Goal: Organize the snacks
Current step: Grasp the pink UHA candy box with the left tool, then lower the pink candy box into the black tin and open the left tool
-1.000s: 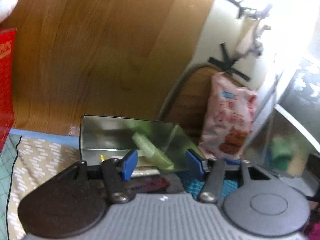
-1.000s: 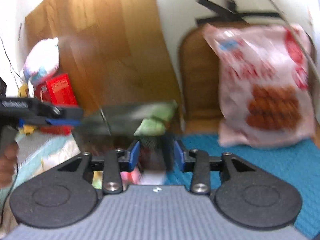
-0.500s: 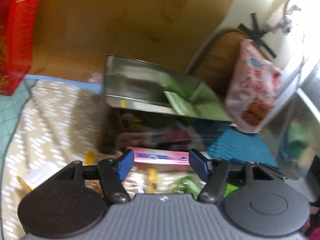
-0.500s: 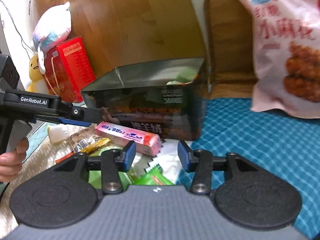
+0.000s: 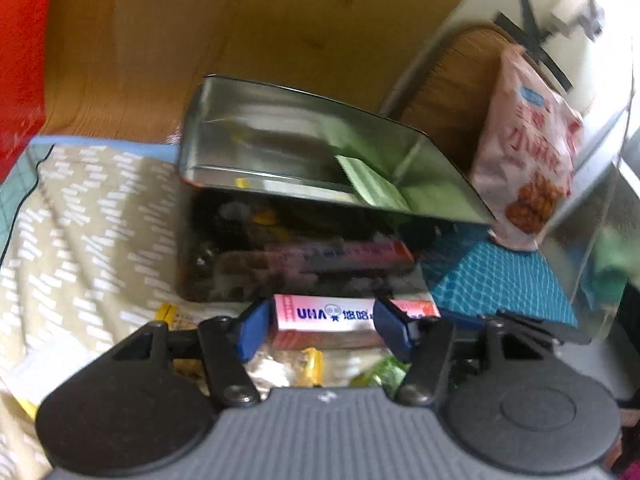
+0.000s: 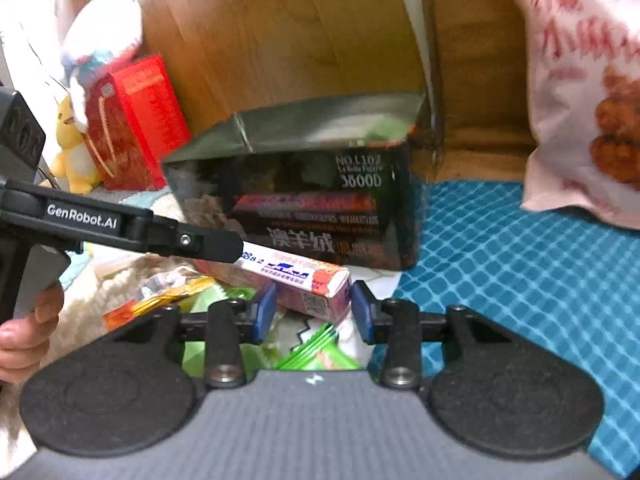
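Note:
A long pink candy box (image 5: 324,314) lies on the cloth in front of an open dark tin (image 5: 280,248). My left gripper (image 5: 324,332) hovers over the box's left half; its jaws are closing, with the left pad beside the box's end and the right pad in front of the box. In the right wrist view, the box's right end (image 6: 320,286) sits between the closing jaws of my right gripper (image 6: 314,312), and the pads do not visibly press on it. The left gripper (image 6: 224,246) reaches in from the left over the same box. Green packets (image 6: 316,354) lie below.
A green packet (image 5: 372,188) lies inside the tin (image 6: 320,200). A large pink snack bag (image 6: 588,92) leans at the back right on a blue mat (image 6: 520,272). A red box (image 6: 136,120) and plush toys (image 6: 100,36) stand at the left. Several small wrapped snacks (image 6: 160,300) litter the patterned cloth (image 5: 80,232).
Both grippers have sunk and tipped down toward the snacks in front of the tin. The pink candy box now lies at both grippers' fingertips, and both pairs of jaws widened, then narrowed.

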Tool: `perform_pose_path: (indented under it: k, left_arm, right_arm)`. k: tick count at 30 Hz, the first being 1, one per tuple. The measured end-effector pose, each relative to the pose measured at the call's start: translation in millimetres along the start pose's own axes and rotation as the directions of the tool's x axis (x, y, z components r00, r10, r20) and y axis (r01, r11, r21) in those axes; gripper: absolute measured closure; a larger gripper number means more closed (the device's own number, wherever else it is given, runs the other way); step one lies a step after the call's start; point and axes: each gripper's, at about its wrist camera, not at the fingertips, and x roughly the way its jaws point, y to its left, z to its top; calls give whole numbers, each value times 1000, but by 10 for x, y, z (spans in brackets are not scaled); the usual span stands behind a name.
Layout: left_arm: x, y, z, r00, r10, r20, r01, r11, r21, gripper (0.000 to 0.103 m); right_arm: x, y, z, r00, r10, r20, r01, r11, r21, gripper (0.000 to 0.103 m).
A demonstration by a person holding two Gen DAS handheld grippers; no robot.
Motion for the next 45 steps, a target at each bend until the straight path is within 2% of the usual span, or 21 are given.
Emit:
perform_pose_path:
  k: [6,12,16,20,22,24,27,29,32,35,37,41,45]
  left_arm:
    - [-395,-199,-96,994,-76,80,71,996,59,48]
    - [-730,-304,134,974,-85,209,69,994,83,48]
    - [-729,-148,420,966,-72,250,61,997,52,48]
    - [-434,88,606,979,-15,205,19,1000,-17,47]
    - [-295,150,649,982,22,186,-19,1000,-23,47]
    - [-195,170,688,985,17,172,-14,1000,-20,47]
    - [-144,143,699,985,-1,173,2,1000,-5,37]
    - [-198,109,662,979,5,202,-9,1000,19,37]
    - [-359,118,632,958,60,280,-69,997,23,33]
    - [-435,216,617,937,146,318,-151,988,-9,32]
    - [-394,301,613,942,189,278,-186,982,-36,32]
    - [-290,422,542,962,183,204,-172,983,-68,32]
    - [-151,477,480,979,154,134,-142,985,-95,35]
  right_arm:
    - [-485,237,-2,990,-37,136,51,993,-104,62]
    - [-486,340,428,964,-28,264,72,985,-157,62]
    - [-155,293,634,970,-27,240,67,985,-160,62]
    - [206,256,707,984,-53,171,84,980,-180,59]
    - [287,241,711,982,-85,170,117,976,-183,51]
    - [276,211,714,977,-100,187,133,976,-175,49]
    - [127,139,703,968,-97,231,131,982,-137,49]
    - [-8,80,673,955,-109,275,143,984,-108,49]
    - [-105,-116,671,934,-167,315,181,983,-16,47]
    - [-115,-394,644,948,-175,267,147,982,122,47]
    - [-77,-541,592,961,-157,226,111,973,202,44]
    - [47,-643,522,981,-106,164,57,958,280,42]
    - [46,-674,464,987,-51,153,-2,944,331,41]
